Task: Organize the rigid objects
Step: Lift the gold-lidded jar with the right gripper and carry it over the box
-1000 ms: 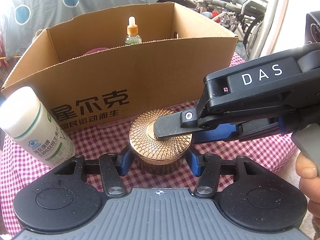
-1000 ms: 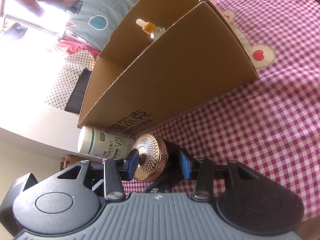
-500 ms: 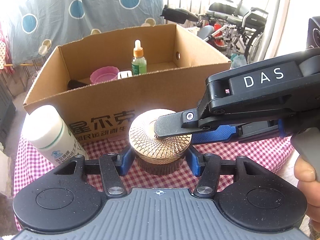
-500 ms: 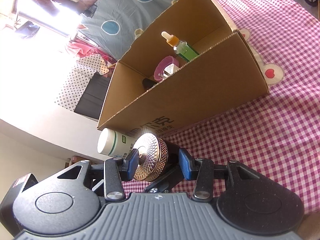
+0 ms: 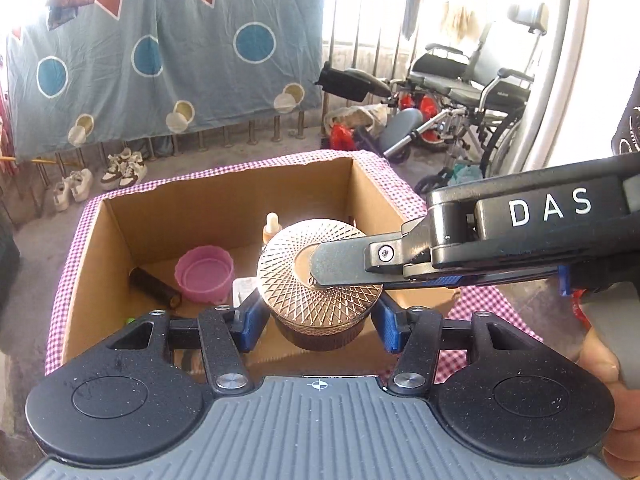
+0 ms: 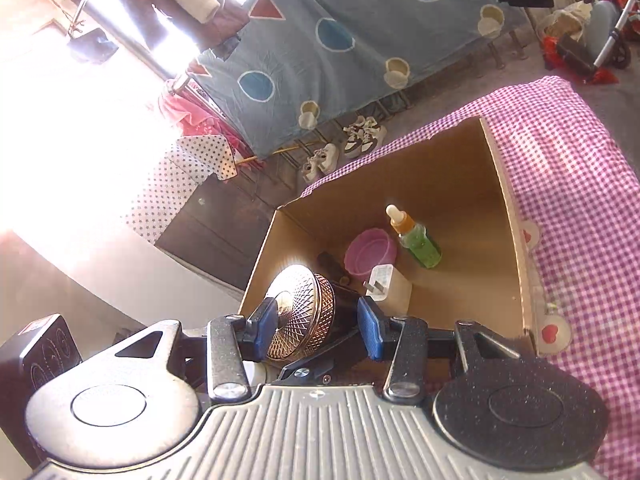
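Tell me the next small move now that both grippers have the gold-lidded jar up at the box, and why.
Probably carry the jar a little further in over the cardboard box and lower it onto the bare floor near the front wall. Both the left gripper and right gripper clamp it above the opening, and the pink bowl, dropper bottle and charger fill the back.

One gold-lidded jar (image 5: 320,276), one cardboard box (image 5: 168,208), one pink bowl (image 5: 204,274), one dropper bottle (image 6: 416,238), one charger plug (image 6: 388,282).

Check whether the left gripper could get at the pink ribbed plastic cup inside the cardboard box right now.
Probably not. The left gripper is shut on the round gold-lidded jar, which the right gripper also clamps. The pink cup sits uncovered in the box, so release comes first.
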`<act>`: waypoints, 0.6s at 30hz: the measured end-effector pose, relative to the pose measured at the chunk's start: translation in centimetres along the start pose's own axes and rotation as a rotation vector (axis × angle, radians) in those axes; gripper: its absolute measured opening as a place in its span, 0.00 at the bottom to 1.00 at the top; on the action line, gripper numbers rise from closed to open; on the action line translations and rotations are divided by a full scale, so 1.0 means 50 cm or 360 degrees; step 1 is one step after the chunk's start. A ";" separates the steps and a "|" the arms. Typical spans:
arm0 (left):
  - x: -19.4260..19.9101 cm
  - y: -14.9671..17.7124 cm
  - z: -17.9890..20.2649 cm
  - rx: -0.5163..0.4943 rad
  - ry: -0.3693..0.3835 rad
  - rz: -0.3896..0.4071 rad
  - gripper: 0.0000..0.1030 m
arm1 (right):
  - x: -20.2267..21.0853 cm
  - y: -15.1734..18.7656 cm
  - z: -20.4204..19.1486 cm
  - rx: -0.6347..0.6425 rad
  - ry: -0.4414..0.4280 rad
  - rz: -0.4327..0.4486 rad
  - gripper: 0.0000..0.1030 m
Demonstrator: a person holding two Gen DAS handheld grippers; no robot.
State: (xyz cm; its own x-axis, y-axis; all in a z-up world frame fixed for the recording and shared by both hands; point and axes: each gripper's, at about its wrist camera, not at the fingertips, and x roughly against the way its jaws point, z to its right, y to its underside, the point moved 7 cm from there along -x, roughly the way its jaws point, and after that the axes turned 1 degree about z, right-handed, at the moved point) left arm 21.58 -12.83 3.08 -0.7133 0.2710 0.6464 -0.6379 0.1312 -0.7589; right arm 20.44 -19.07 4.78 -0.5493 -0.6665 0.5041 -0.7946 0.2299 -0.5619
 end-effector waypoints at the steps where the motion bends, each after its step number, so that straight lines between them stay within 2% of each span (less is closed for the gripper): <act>1: -0.018 -0.007 -0.006 0.0026 0.0016 -0.0025 0.53 | -0.012 -0.016 0.009 0.0005 0.0020 -0.0017 0.46; 6: -0.118 -0.010 -0.033 0.0129 0.0059 -0.0203 0.53 | -0.102 -0.071 0.078 -0.0022 0.0122 -0.0181 0.46; 9: -0.165 -0.003 -0.044 0.0200 0.0083 -0.0301 0.53 | -0.142 -0.079 0.105 0.0015 0.0203 -0.0255 0.46; 10: -0.176 -0.004 -0.046 0.0215 0.0068 -0.0312 0.54 | -0.152 -0.083 0.106 0.0056 0.0227 -0.0264 0.42; 14: -0.194 -0.010 -0.059 0.0270 0.0061 -0.0340 0.54 | -0.180 -0.091 0.090 0.0233 0.0320 -0.0296 0.44; 18: -0.208 -0.009 -0.060 0.0302 0.0062 -0.0379 0.54 | -0.195 -0.096 0.080 0.0329 0.0378 -0.0309 0.43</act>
State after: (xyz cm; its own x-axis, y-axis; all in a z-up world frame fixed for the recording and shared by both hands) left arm 30.14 -12.82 -3.55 -0.5278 0.2909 0.7980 -0.8313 0.0159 -0.5557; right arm 30.63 -16.52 -0.06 -0.4575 -0.4950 0.7387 -0.8342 -0.0488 -0.5493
